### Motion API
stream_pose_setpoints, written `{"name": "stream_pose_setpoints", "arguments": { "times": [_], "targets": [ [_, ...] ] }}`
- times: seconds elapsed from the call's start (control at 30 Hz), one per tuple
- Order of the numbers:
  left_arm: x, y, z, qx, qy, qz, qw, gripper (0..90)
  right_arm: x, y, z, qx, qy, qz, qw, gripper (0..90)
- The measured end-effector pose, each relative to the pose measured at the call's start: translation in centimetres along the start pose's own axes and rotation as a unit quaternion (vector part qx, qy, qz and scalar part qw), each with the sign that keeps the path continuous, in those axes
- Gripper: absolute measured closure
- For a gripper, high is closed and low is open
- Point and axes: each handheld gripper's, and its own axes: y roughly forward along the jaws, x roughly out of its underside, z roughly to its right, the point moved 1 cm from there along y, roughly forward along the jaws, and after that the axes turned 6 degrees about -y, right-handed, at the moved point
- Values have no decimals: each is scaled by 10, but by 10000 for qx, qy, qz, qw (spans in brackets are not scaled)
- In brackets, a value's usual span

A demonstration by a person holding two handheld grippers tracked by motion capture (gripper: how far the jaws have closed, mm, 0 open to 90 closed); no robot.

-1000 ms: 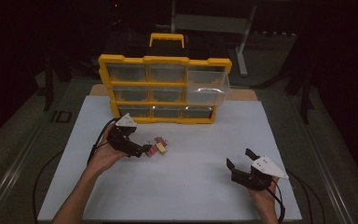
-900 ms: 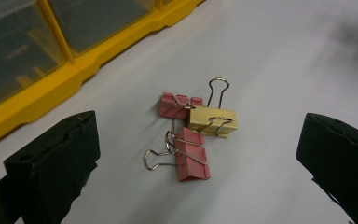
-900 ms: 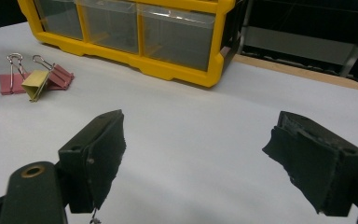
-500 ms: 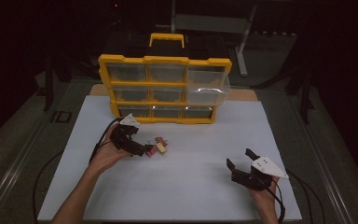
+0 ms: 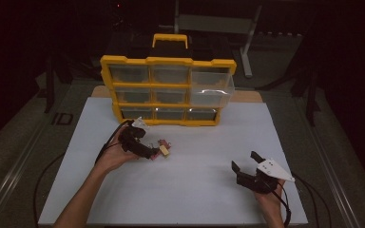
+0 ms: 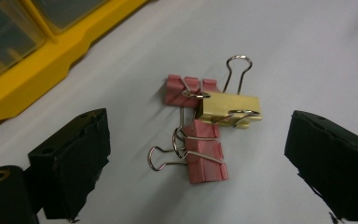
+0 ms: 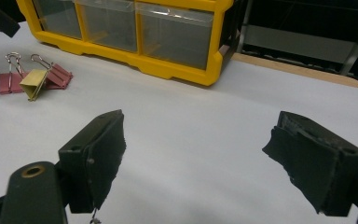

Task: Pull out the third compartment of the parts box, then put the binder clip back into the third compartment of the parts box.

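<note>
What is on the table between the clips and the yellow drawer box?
Nothing. In the left gripper view, bare white table separates the binder clips from the yellow drawer box.

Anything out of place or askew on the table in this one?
One drawer at the right of the yellow organizer sticks out, unlike the rest. Three binder clips lie in a tangled heap on the white mat.

Three binder clips (image 6: 205, 135) lie clustered, touching, on the bench (image 5: 195, 190), just before the drawer cabinet (image 5: 168, 90) at its rear. Left gripper (image 5: 154, 153) beside clips; right gripper (image 5: 244, 161) well apart, front right.
</note>
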Motion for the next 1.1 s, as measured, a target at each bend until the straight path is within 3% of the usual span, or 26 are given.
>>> {"name": "stream_pose_setpoints", "arguments": {
  "times": [0.13, 0.27, 0.53, 0.67, 0.73, 0.77, 0.9, 1.1],
  "targets": [
    [1, 5, 0, -76, 47, -169, 9998, 130, 0, 0, 0, 4, -11, 3, 10000, 165],
    [2, 8, 0, -19, 113, -287, 9995, 185, 0, 0, 0, 0, -3, -8, 10000, 165],
    [4, 17, 2, 277, 207, -552, 9979, 375, 0, 0, 0, 5, -13, -19, 10000, 166],
    [4, 19, 3, 238, 185, -595, 9978, 440, 0, 0, 0, -2, -33, -27, 10000, 166],
    [4, 19, 2, 236, 154, -596, 9978, 511, 0, 0, 0, -3, -43, -30, 10000, 166],
    [4, 18, 1, 230, 129, -580, 9980, 589, 0, 1, 0, -1, -52, -40, 10000, 166],
    [4, 15, -1, 194, 125, -561, 9982, 695, 0, 1, 0, 1, -59, -44, 10000, 166],
    [3, 10, 3, 368, 171, -472, 9981, 843, 0, 1, -1, -6, -63, -53, 10000, 166]
  ]
}}
